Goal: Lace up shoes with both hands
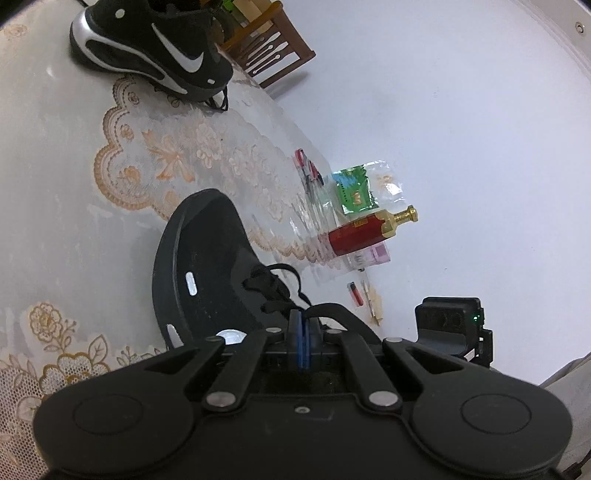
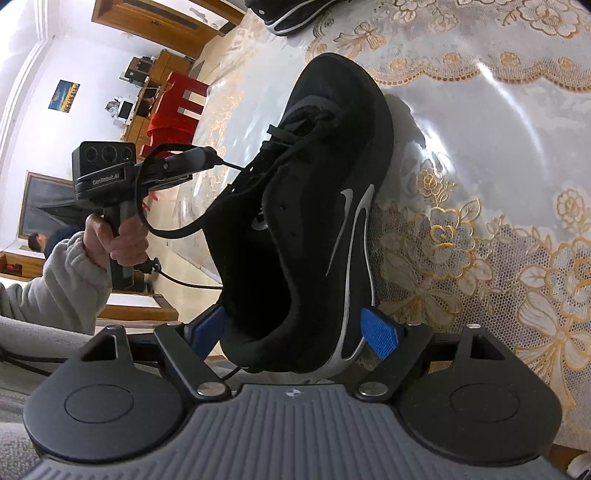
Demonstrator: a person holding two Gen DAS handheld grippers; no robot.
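Right wrist cam: shoe point(image 2: 306, 206) heel betw. open pads point(image 2: 378, 338); left: lace point(image 1: 310, 312) pinched.

White walls point(image 1: 461, 92), a wooden chair point(image 1: 273, 48), a lace-patterned tablecloth point(image 2: 480, 240) and wooden cabinets point(image 2: 159, 22) behind.

Left gripper point(image 1: 303, 343) on my end is pinched tight, blue pads point(image 1: 300, 345) pressed together with a bit of black lace caught between them. From the other cam I can see my hand point(image 2: 116, 240) wrapped around its handle, grey sleeve point(image 2: 59, 280) behind it. Right gripper point(image 2: 295, 332) is spread wide, fingers point(image 2: 380, 338) either side of the shoe's heel.
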